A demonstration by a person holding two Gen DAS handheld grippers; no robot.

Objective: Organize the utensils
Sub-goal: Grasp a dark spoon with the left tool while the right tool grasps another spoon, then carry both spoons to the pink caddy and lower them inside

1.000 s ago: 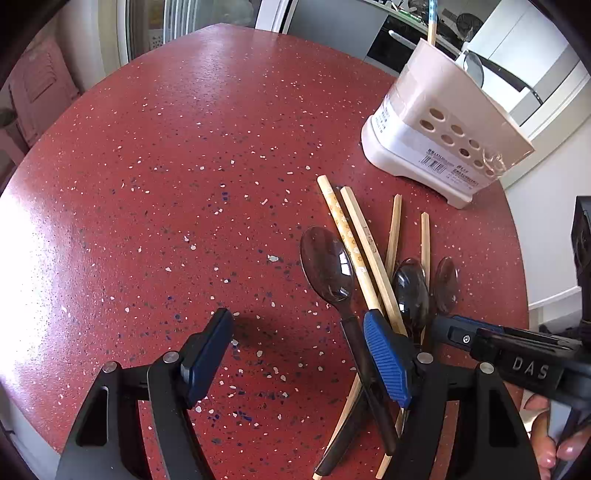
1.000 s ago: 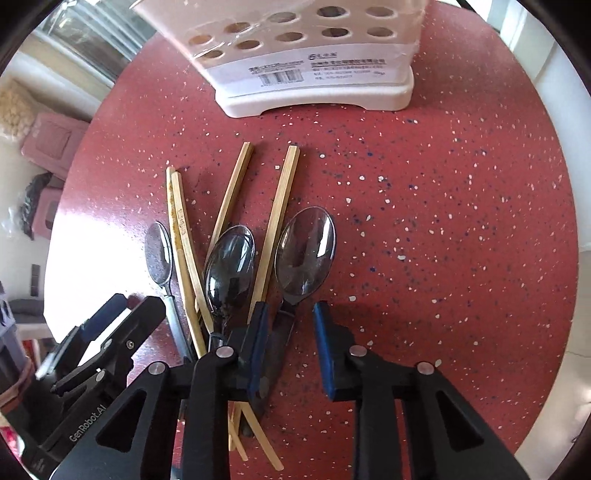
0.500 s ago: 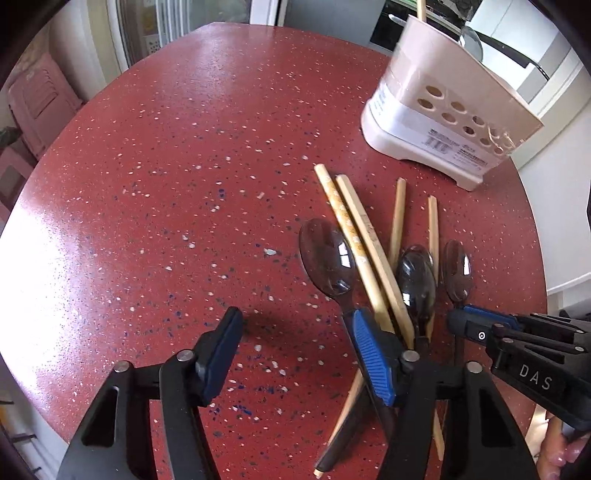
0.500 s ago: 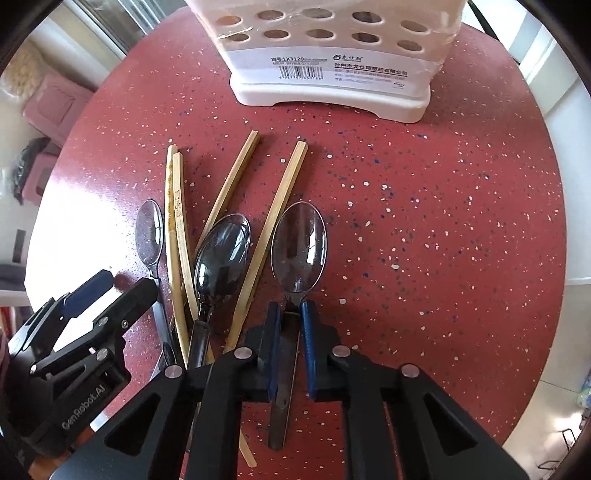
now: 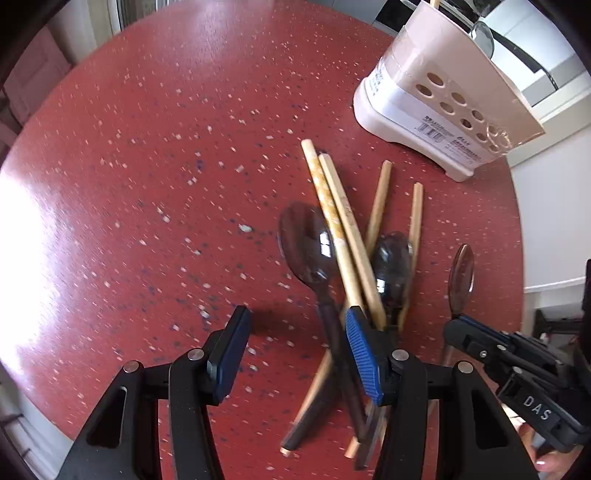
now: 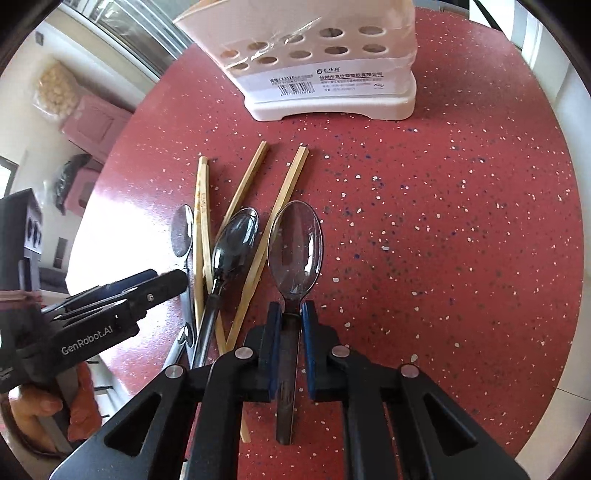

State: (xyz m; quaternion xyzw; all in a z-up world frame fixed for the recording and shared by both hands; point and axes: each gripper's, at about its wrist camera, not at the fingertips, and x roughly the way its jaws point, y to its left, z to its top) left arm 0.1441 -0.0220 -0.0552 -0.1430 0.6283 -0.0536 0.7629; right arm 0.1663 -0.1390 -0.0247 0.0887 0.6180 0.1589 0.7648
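Right now the right gripper has its blue pads pressed against the dark handle of a clear plastic spoon, its jaws having just drawn in to a narrow gap around it. The spoon's bowl points toward the white utensil holder, which stands near the far edge of the red speckled tabletop. In the left wrist view the same spoon seems to be raised a little off the surface, though the blur there makes that hard to settle.

The left gripper has just been narrowing but its jaws are apart, with a second spoon and its dark handle running between them; the pads do not press on it. One blue pad sits over the crossing chopsticks. A third, darker spoon lies among the four chopsticks, between the other two spoons.

All these loose pieces lie in a fan toward the tabletop's near edge, well apart from the holder. A spoon and one stick already stand in the holder.
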